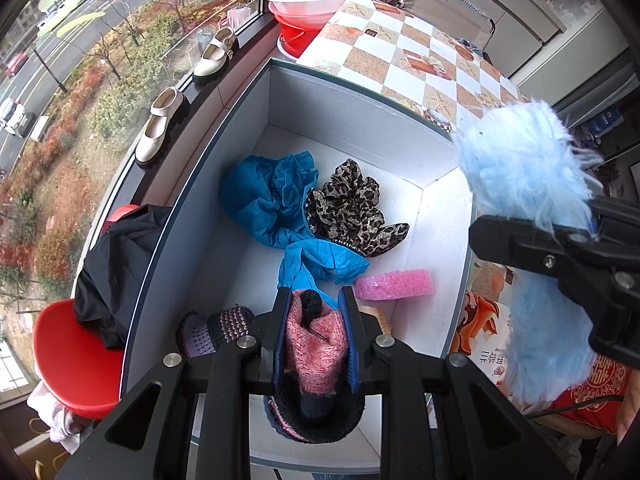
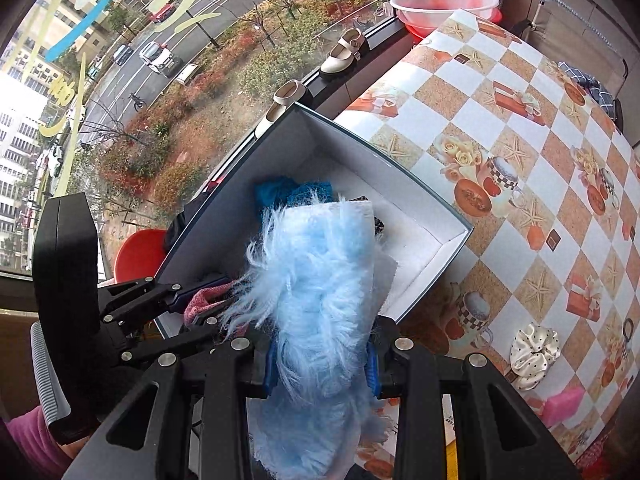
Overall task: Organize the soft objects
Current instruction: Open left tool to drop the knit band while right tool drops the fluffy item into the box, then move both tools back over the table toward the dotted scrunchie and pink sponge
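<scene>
My left gripper is shut on a pink and black knit glove and holds it over the near end of the open white box. In the box lie a blue net cloth, a leopard-print scrunchie, a pink sponge and a purple knit glove. My right gripper is shut on a fluffy light-blue cloth, held at the box's near right edge. That cloth also shows in the left wrist view.
The box stands on a table with a checkered cloth. On it lie a white polka-dot scrunchie and a pink sponge. Shoes sit on the window sill. Red basins stand at the far end. A red stool holds a black garment.
</scene>
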`<state>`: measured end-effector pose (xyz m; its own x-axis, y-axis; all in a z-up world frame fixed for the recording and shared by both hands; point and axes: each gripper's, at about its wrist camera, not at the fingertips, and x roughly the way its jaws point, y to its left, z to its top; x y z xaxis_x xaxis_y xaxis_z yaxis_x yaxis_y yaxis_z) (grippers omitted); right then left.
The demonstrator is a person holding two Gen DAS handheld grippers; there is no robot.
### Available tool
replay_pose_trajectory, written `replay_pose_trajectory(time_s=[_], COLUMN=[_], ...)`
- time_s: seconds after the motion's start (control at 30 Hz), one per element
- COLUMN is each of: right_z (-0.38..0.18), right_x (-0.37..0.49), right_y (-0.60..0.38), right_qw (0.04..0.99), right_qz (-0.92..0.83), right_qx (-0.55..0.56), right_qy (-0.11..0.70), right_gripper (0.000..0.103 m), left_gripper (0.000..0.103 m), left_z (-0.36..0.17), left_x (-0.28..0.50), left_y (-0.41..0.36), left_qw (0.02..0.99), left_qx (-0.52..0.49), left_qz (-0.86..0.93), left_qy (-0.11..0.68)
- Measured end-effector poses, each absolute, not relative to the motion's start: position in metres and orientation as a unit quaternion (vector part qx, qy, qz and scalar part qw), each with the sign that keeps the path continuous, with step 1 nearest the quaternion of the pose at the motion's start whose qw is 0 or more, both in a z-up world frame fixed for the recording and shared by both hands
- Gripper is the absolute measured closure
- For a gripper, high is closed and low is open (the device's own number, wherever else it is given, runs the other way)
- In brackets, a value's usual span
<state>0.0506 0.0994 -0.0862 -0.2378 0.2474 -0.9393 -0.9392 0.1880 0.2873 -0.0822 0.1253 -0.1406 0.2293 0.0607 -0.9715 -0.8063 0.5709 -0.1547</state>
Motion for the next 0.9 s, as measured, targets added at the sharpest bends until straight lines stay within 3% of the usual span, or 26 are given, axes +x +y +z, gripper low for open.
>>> replay_pose_trajectory(time_s=[0.03,0.2,0.27,0.37,0.47,0.9], right_z=[-0.086,-0.083,-0.081,-0.078,-0.074,-0.052], right_x=[0.051,0.055,0.057,0.06,0.068,0.168], right_y=[0.101,0.109,0.111,0.112,0.109,0.011], right_qw=[0.534,0.54,0.541,0.546,0.56,0.561], right_qz=[0.556,0.556,0.558,0.557,0.546,0.453], right_qx=[-0.309,-0.294,-0.283,-0.271,-0.264,-0.115], right_qy=[0.557,0.559,0.562,0.564,0.564,0.683], right_gripper=[0.069,0.069,0.064,0.027,0.001,0.001], left_gripper=[0.072,0.022,0.021,0.019,0.015,0.014], left_z=[-0.14,-0.131,-0.132,-0.136,-0.14,-0.102], left_x=[-0.082,-0.079,-0.078,-0.079,-0.079,0.002], left_y=[0.125,0.121,0.121,0.124,0.126,0.095], left_qw=[0.706,0.722,0.719,0.714,0.705,0.721], left_qx=[-0.343,-0.324,-0.328,-0.343,-0.34,-0.333], left_qz=[0.307,0.305,0.298,0.296,0.308,0.198], left_qy=[0.538,0.529,0.535,0.534,0.541,0.575])
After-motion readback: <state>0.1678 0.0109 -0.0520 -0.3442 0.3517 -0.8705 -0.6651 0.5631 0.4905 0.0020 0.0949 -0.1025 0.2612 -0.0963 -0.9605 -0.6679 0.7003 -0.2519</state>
